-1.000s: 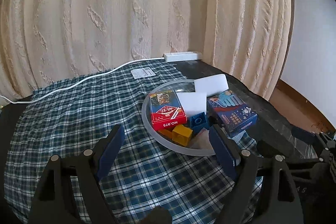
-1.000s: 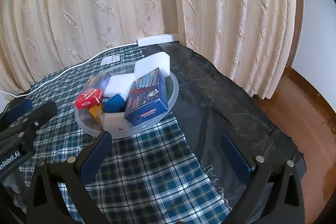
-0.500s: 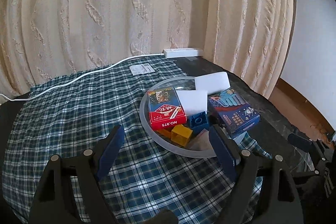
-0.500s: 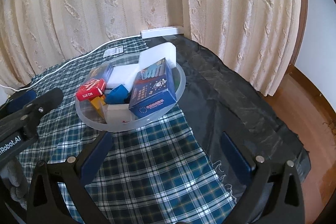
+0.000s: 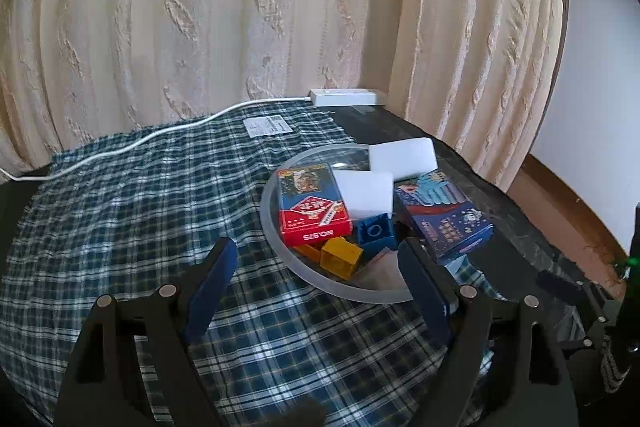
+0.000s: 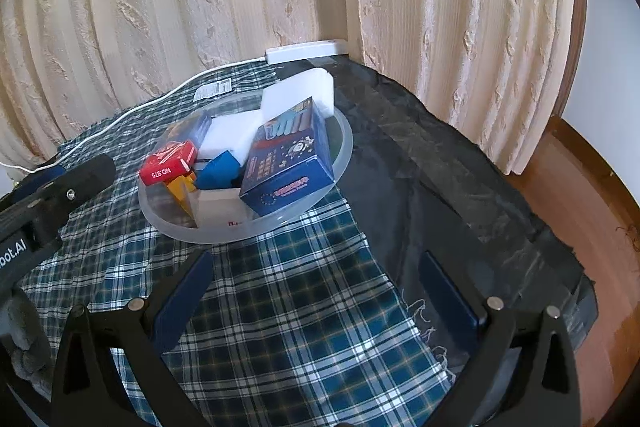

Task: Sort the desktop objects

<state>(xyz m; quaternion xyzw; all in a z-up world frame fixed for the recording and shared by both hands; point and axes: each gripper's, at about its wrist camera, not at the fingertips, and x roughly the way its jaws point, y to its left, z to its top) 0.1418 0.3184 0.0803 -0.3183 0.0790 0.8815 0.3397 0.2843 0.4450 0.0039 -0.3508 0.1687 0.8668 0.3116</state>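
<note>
Nearest you, both tongs are spread wide and hold nothing: the left tongs [image 5: 316, 287] hang over the checked cloth [image 5: 132, 211] just short of the bowl, and the right tongs [image 6: 316, 299] sit over the cloth's right edge, where the dark counter [image 6: 460, 187] begins.

Just beyond them, the clear bowl [image 6: 344, 155] already carries everything loose that you can see: the red card box [image 5: 310, 205], the yellow brick [image 5: 340, 257], the blue brick [image 5: 376, 231], the blue box [image 6: 288, 155] leaning on the right rim, and two white sponges [image 5: 402, 155] at the far side.

The cloth around the bowl shows only a paper label [image 5: 266, 126]. Farther back lie a white cable and power strip [image 5: 346, 97] by the curtain. Judging from this, your gathering looks finished, or nearly so.
</note>
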